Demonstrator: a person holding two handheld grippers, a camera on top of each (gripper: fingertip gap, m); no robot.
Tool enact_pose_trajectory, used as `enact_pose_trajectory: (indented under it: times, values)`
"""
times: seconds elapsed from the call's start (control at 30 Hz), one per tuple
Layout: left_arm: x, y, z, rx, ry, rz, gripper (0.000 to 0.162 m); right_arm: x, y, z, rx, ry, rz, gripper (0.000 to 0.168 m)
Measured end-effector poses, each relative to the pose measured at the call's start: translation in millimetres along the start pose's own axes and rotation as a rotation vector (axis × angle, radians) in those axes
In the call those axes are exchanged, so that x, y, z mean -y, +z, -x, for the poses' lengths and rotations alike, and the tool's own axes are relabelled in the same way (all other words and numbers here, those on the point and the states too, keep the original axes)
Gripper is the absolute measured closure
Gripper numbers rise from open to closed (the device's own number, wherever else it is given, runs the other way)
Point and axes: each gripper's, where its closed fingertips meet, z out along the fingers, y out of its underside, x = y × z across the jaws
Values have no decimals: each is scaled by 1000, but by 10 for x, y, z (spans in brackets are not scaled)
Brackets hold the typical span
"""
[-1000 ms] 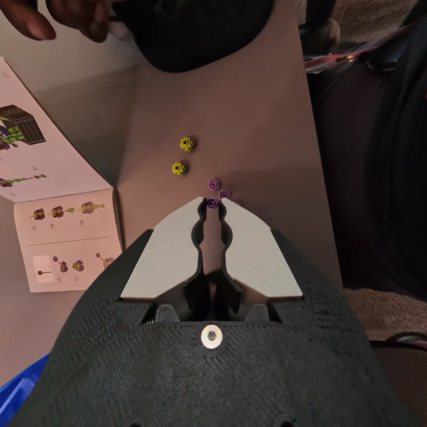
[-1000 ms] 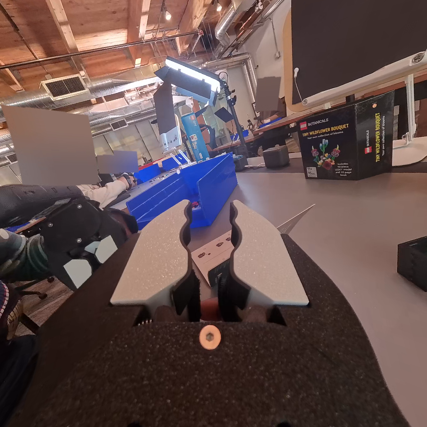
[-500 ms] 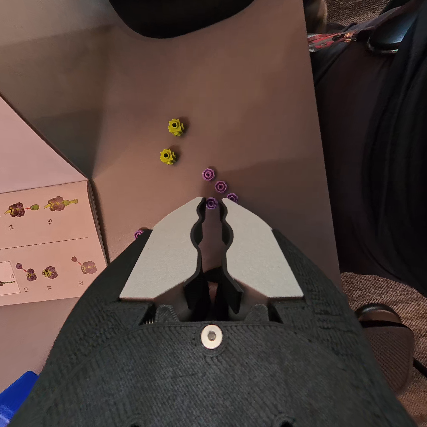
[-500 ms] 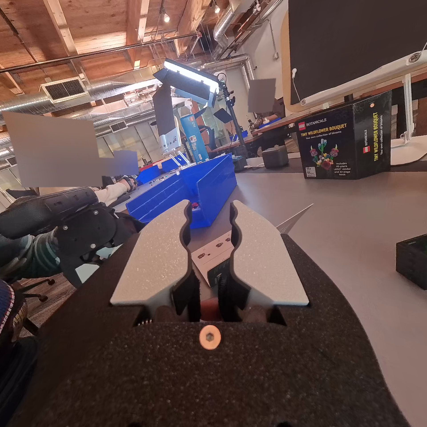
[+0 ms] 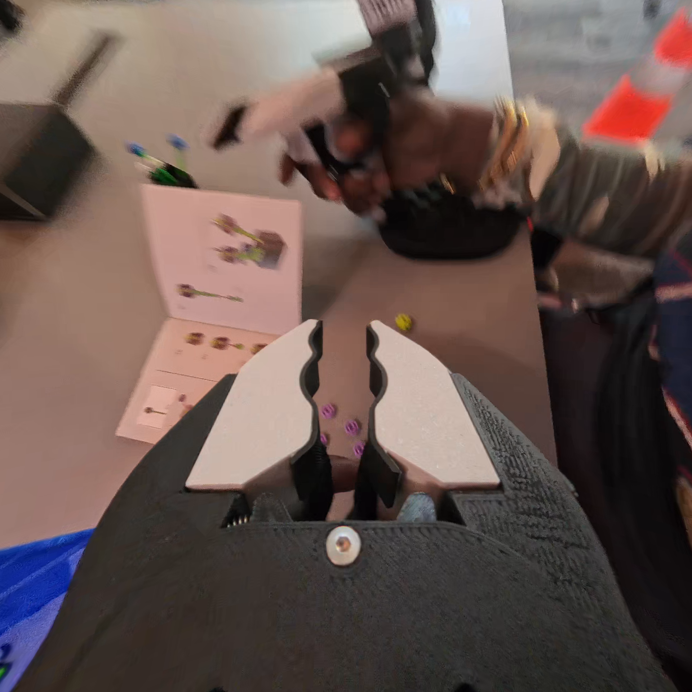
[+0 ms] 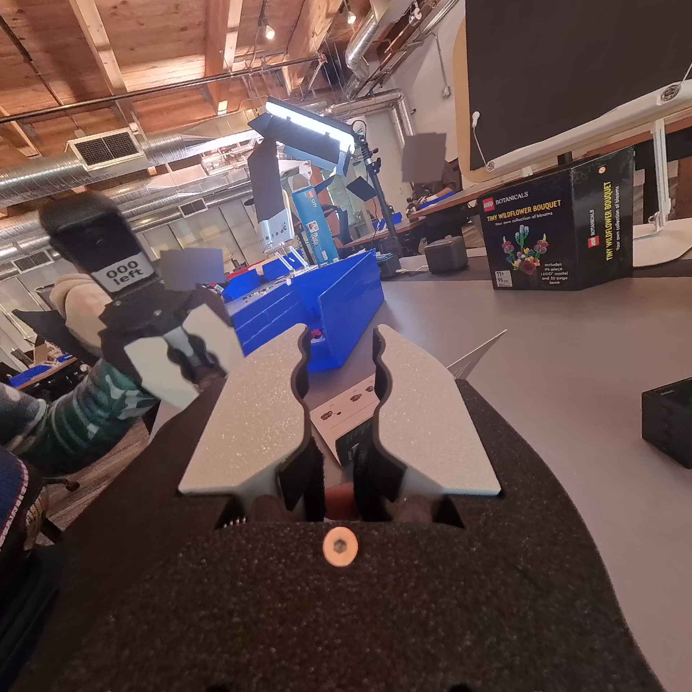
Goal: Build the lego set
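Observation:
My left gripper is open and empty, held above the grey table; the view is motion-blurred. Several small purple flower pieces lie on the table and show through the gap between its fingers. One yellow piece lies just past the right fingertip. The open instruction booklet lies to the left. My right gripper is open and empty, pointing across the table, with the booklet below it. The left gripper also shows at the left of the right wrist view, and the hand-held right gripper at the top of the left wrist view.
A blue bin stands beyond the booklet and also shows in the left wrist view. The black set box stands at the far right. A black planter part sits at the right, with blue flowers on green stems. The table edge runs along the right. Across from one pair of fingers to the other is roughly 11 centimeters.
My left gripper has opened wider, lifted and tilted up off the purple pieces, so the booklet and the other gripper have come into view. The right gripper has barely moved.

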Motion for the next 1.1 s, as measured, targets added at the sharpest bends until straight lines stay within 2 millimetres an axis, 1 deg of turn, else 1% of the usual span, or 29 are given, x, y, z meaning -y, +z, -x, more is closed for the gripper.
enact_pose_trajectory:
  times: [0.03,0.1,0.2,0.27,0.33,0.43,0.47,0.53,0.57,0.67,0.8,0.93,1.1]
  values:
    - [91,-45,100,52,-44,-80,138,-1,0,1,0,-1,0,137]
    - [201,-140,237,135,-114,-221,135,-4,1,-4,-1,3,1,137]
    - [264,-269,334,202,-197,-386,131,-11,6,-8,1,13,4,137]
    - [247,-319,388,221,-231,-447,129,-18,14,4,6,10,9,137]
    - [181,-346,472,255,-238,-474,125,-23,20,28,10,-5,13,137]
    - [82,-341,568,289,-258,-518,123,-35,30,47,13,-22,22,136]
    - [62,-322,553,263,-286,-530,122,-37,31,46,15,-19,23,135]
    - [71,-294,436,149,-333,-544,123,-23,24,34,15,-5,13,134]
    - [82,-305,406,123,-340,-559,123,-10,17,32,19,3,4,133]
    - [52,-349,425,144,-334,-581,123,13,6,62,47,10,-11,131]
    - [56,-363,390,111,-337,-599,123,-49,41,201,121,-40,32,127]
    - [29,-258,327,109,-289,-532,123,-141,89,308,186,-82,86,129]
    - [-16,-124,261,101,-238,-439,123,-180,109,336,218,-83,99,128]
